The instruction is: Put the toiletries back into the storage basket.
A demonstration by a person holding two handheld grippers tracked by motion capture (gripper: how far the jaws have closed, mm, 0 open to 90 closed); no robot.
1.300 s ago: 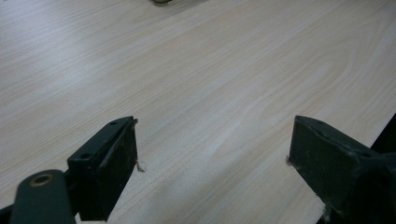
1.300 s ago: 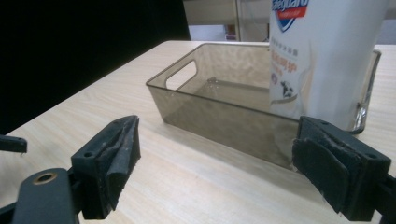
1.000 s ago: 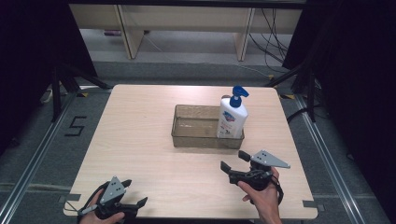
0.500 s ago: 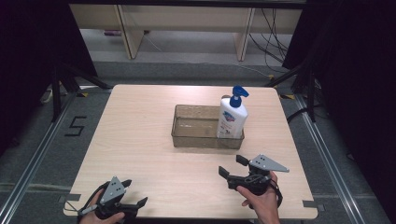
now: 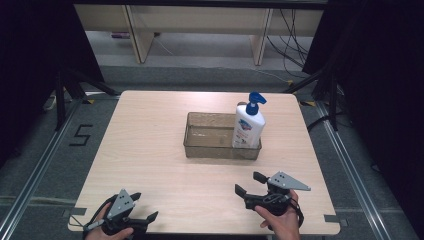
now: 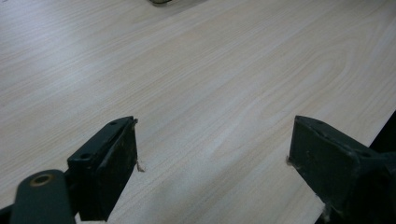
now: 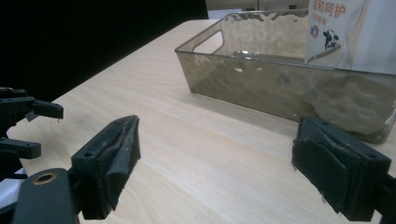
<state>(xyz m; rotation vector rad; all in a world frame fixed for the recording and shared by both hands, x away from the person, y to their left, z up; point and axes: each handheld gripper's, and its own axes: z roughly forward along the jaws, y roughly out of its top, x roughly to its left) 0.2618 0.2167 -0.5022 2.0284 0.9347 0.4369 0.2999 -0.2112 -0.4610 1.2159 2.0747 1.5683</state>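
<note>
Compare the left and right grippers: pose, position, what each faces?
The left gripper sits at the table's near left edge; the right gripper is farther in, closer to the bin. The left gripper view looks onto bare wood; the right gripper view faces the clear bin and the pump bottle standing at one end of it. Shared: both have jaws wide open, hold nothing, and are held in a hand.

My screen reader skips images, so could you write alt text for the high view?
A white pump bottle stands at the right end of a clear bin on a wooden table. Near the front edge, hands hold the left gripper and right gripper, jaws open.
</note>
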